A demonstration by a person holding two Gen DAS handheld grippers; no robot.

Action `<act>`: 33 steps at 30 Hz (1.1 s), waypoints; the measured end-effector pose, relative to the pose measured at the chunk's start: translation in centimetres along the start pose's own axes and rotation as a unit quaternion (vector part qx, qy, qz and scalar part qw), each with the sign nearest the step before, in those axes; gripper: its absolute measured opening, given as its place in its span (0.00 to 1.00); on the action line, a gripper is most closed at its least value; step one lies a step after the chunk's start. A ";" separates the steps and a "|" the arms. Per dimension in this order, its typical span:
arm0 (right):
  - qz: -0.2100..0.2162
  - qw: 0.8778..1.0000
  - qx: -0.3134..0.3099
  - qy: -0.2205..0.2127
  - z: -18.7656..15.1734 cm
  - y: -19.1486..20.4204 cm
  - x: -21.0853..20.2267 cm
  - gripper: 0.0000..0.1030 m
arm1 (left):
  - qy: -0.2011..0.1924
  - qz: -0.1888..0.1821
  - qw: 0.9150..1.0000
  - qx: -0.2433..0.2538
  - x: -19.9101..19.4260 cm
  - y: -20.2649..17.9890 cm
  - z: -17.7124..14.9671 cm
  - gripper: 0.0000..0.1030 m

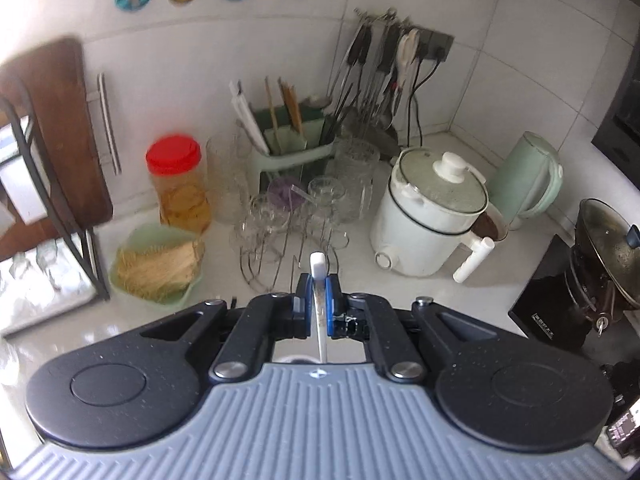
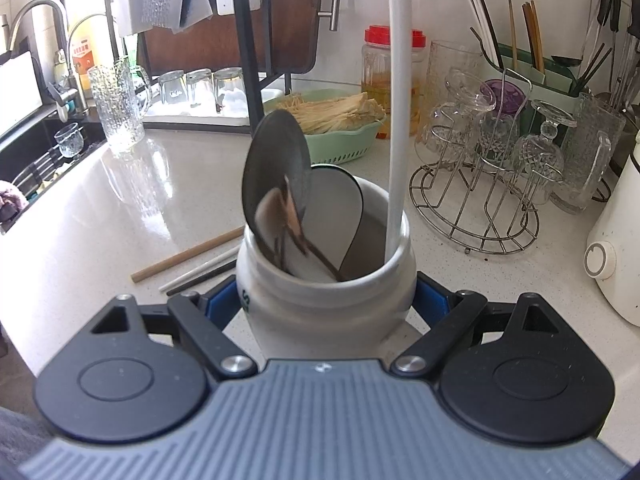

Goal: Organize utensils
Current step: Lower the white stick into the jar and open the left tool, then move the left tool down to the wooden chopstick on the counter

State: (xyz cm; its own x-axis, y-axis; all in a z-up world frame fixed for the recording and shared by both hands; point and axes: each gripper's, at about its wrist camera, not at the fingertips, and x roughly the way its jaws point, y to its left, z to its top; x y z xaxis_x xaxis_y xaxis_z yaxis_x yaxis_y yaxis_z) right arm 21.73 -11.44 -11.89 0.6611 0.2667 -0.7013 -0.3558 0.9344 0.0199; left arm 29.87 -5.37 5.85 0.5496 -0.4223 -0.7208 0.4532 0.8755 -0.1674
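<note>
Left tongs (image 1: 316,300) pinch a white utensil handle (image 1: 318,280), long axis upright. Right tongs (image 2: 326,304) clamp the white jar (image 2: 324,292); handle (image 2: 398,120) stands inside its right rim, ready to drop.

Three loose chopsticks (image 2: 188,258) lie on the pale worktop (image 2: 100,216); one white ceramic jar (image 2: 324,300); one red-lidded plastic jar (image 2: 384,76); one green plastic basket (image 2: 344,140); one white electric pot (image 1: 424,216).

Ahead of me a red-lidded jar (image 1: 178,184) stands just beside a green basket (image 1: 154,268) of dried strands, near upturned glasses on a wire rack (image 2: 478,216) and a white electric pot (image 1: 430,216).
</note>
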 end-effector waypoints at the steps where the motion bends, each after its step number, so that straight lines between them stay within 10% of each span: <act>1: 0.000 1.000 0.001 0.001 0.0 0.0 0.0 0.88 | 0.008 -0.003 1.000 -0.003 0.1 0.2 0.0 0.07; 21: -0.020 0.999 0.026 0.006 0.3 0.3 0.2 0.88 | 0.086 -0.022 0.996 0.005 2.2 0.3 -1.1 0.08; 26: -0.022 0.999 0.027 0.011 0.5 0.3 0.2 0.88 | 0.082 -0.011 0.996 -0.022 0.8 1.5 -0.9 0.57; 33: -0.021 0.998 0.064 0.019 1.0 0.1 0.5 0.95 | 0.067 -0.006 0.997 -0.048 -2.1 2.7 -2.0 0.70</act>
State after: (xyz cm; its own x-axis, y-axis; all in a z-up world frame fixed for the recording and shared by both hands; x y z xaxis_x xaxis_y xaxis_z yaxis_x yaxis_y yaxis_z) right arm 22.68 -10.95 -11.58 0.6478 0.2205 -0.7292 -0.2402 0.9675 0.0792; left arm 28.54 -1.67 5.54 0.4428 -0.4035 -0.8007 0.3860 0.8918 -0.2360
